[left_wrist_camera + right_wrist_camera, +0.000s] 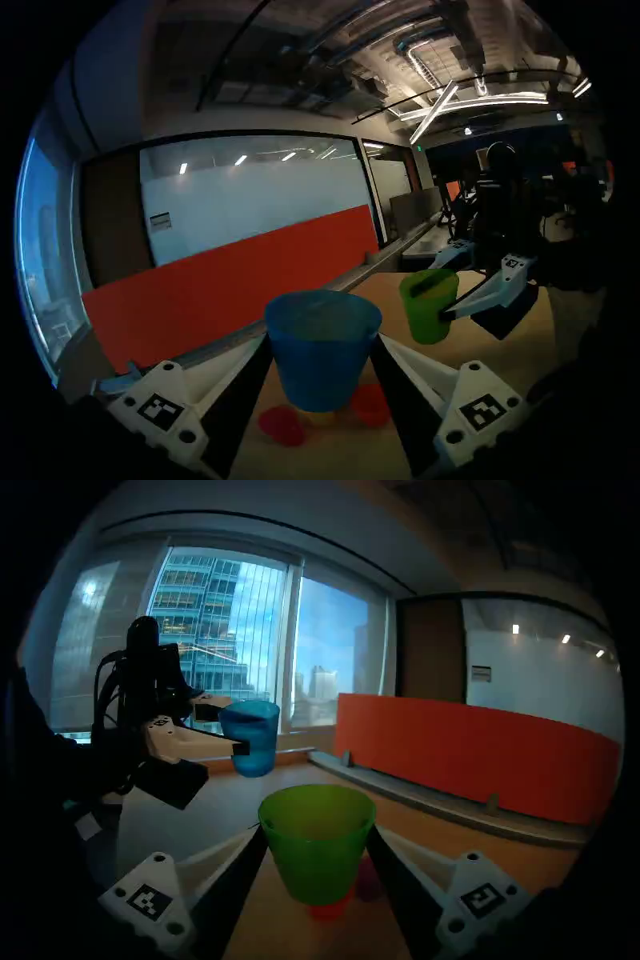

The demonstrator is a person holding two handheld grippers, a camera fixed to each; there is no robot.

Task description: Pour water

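A blue cup [322,348] stands upright between the fingers of my left gripper [322,360], which is shut on it above the wooden table [384,292]. Farther off in this view, the right gripper [460,300] holds a green cup [430,305]. In the right gripper view, the green cup [318,852] is upright with my right gripper [318,864] shut on it. Beyond it to the left, the left gripper [210,740] carries the blue cup [250,738], level with the window. Whether either cup holds water cannot be made out.
Two red discs [282,424] lie on the table under the blue cup. An orange wall panel [488,748] and a ledge [416,796] run along the table's far side. Large windows [216,624] stand behind the left gripper.
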